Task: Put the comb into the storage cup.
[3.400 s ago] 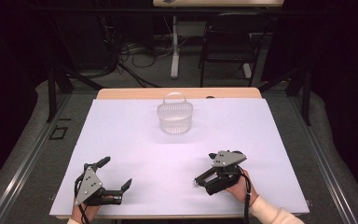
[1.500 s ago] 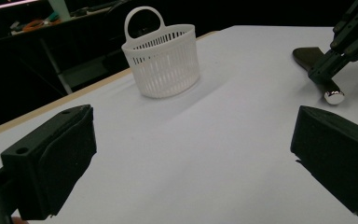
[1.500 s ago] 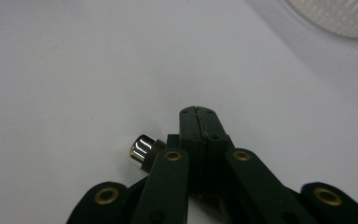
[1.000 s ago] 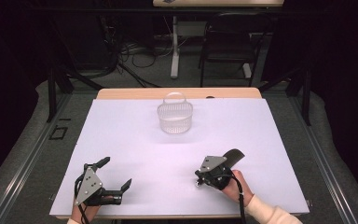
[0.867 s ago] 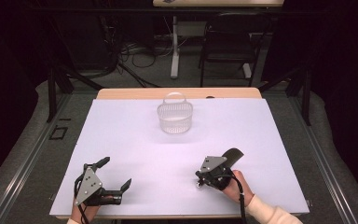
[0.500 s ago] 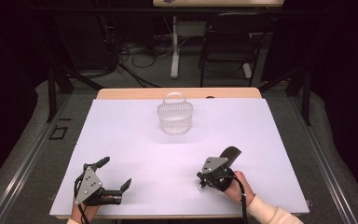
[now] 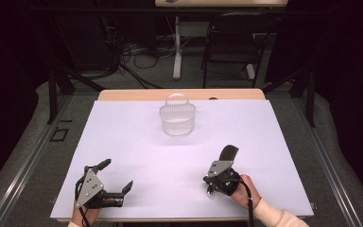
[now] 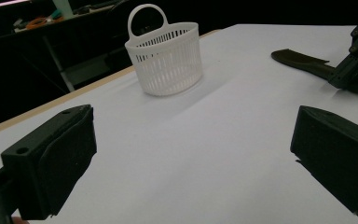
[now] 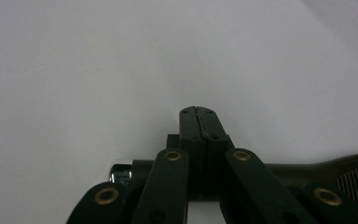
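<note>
White sheeting covers the table, and I will work across it from the left. At the near left the left gripper rests on the sheet with its jaws spread wide and nothing between them. In its own view the two black pads frame bare white surface, so I judge it parked there as the spare hand, out of the way. Further along, at the far middle of the table, a white plastic basket stands upright with its loop handle raised, well apart from both grippers. It looks set there as the place to drop something in, though that is my reading. To the right and nearer, a dark utensil lies flat, its broad end pointing toward the far side. The right gripper sits over its handle at the near right, jaws pressed together with no gap at the tips. The handle crosses just beneath them. I cannot tell whether it is pinched or merely lies under the closed jaws.
</note>
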{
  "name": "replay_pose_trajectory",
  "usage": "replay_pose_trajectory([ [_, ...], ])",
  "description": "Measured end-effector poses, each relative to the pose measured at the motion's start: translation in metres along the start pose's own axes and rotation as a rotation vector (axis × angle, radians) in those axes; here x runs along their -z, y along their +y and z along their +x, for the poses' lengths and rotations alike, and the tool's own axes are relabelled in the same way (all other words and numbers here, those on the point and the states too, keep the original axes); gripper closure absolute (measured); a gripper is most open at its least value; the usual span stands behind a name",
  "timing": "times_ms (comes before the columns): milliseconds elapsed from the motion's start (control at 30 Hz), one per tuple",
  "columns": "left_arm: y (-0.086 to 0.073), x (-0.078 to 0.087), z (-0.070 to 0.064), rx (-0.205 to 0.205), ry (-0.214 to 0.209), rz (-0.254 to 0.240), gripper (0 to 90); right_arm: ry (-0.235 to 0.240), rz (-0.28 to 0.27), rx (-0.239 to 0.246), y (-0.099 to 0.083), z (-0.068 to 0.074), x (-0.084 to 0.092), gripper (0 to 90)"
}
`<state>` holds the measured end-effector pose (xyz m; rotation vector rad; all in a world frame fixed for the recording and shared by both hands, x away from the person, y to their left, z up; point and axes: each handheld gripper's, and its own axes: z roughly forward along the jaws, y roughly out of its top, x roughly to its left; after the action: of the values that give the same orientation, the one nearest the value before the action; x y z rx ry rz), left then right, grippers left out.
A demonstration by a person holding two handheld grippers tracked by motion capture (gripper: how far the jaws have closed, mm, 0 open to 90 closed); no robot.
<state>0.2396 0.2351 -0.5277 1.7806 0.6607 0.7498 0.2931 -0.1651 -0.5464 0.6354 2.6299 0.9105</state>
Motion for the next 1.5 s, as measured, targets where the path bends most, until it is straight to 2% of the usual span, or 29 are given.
replay_pose_trajectory([
  [200,0.0,0.0,0.0,0.001,0.002,-0.001,0.2,0.005,0.013,0.001,-0.002,0.0,0.002,90.0],
  [367,0.0,0.001,0.0,0.0,0.006,-0.002,0.2,0.004,0.029,-0.016,-0.005,0.002,0.006,90.0],
  [633,0.0,0.0,0.0,0.0,0.006,-0.002,0.2,0.002,0.031,-0.015,-0.012,0.002,0.014,90.0],
  [1067,0.0,0.0,0.0,-0.001,0.004,-0.001,0.2,-0.025,0.047,-0.045,-0.022,-0.001,0.023,90.0],
  [1500,0.0,0.0,0.0,0.0,0.0,-0.005,0.2,-0.06,0.071,-0.065,-0.031,-0.01,0.029,90.0],
])
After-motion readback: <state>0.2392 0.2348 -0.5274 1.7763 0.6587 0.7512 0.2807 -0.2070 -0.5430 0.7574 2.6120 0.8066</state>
